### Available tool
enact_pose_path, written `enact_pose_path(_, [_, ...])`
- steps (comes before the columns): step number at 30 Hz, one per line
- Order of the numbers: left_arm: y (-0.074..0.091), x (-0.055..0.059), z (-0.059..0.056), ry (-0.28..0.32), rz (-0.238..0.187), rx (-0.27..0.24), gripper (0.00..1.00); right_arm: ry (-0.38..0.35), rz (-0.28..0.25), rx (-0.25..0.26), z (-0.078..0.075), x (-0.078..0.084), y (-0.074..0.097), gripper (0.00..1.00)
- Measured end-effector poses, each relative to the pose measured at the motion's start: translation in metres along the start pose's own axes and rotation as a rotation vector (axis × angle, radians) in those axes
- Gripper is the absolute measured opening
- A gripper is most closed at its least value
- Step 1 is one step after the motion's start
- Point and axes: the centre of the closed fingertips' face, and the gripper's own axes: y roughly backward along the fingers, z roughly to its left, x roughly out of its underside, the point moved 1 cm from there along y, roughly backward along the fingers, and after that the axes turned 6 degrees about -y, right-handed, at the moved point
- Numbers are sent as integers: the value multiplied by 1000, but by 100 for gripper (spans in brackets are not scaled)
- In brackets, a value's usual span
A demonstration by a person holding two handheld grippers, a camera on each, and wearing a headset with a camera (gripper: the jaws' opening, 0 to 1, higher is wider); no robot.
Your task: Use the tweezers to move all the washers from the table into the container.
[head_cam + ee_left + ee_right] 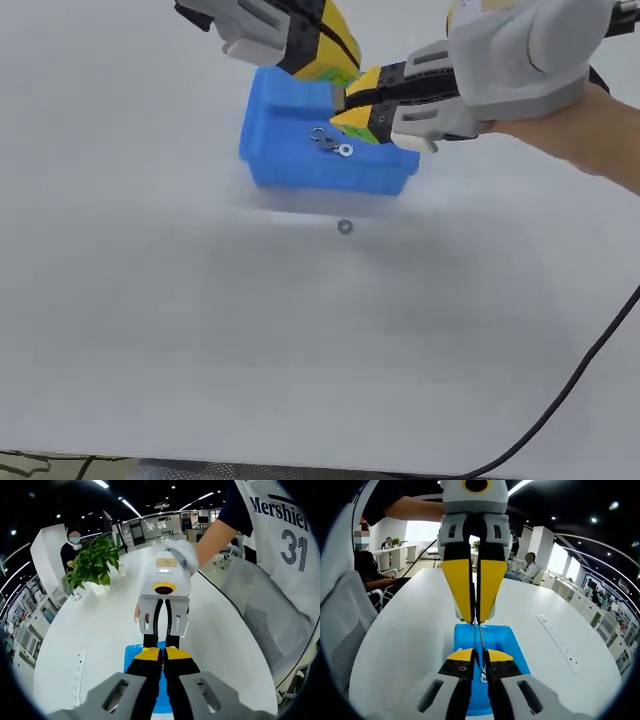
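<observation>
- Over the blue plastic container [290,150], on a white matte tabletop [200,330]: two grippers meet nose to nose, tips close together above its open top.
- The right gripper [352,115] reaches in from the container's right side. It is held low and angled down by a white-gloved hand [520,50], with a bare forearm trailing away behind it.
- The left gripper [335,70] comes in from the container's far side, tilted steeply down towards the bin.
- Right gripper view: its own jaws, black with yellow tips, are pressed onto thin, bright metal tweezers [476,637]. These run forward over the container [505,640] to the tips of the left gripper [475,617].
- The left gripper's long yellow jaws are drawn together with only a hairline gap. I cannot tell whether they pinch the far end of the tweezers.
- Left gripper view: its own jaws are closed, yellow tips touching. The right gripper [161,645] faces them head-on, pale grey shell above black fingers.
- Container: a rectangular bin, smooth moulded walls, glossy blue.
- Washers [333,143]: a few small flat silver rings lie clustered on the container floor, just under the right gripper's tips.
- A lone washer [344,227] lies flat on the tabletop, just outside the container's near wall.
- A black cable [570,385] trails across the tabletop, well apart from the container, on its near right.
</observation>
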Motion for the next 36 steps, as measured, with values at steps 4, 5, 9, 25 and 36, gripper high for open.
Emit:
enact_pose_path(4, [9,-15,-10,-27,-6,-10,5,24,-17,5,10,-12,10,9])
enact_pose_path(5, [10,-18,-12,-33,-6,-12,5,27,-20,5,12,-14,12,9])
enact_pose_path(9, [15,-31,-27,-66,-8,-13,5,45,-30,1,28,-21,21,9])
enact_pose_path(25, [5,-39,-78,-26,-40,11,5,-1,-39,-40,86,-10,26,9])
enact_pose_path(36, [-7,-27,-88,29,-62,8,5,-32,-18,-62,100,4,21,9])
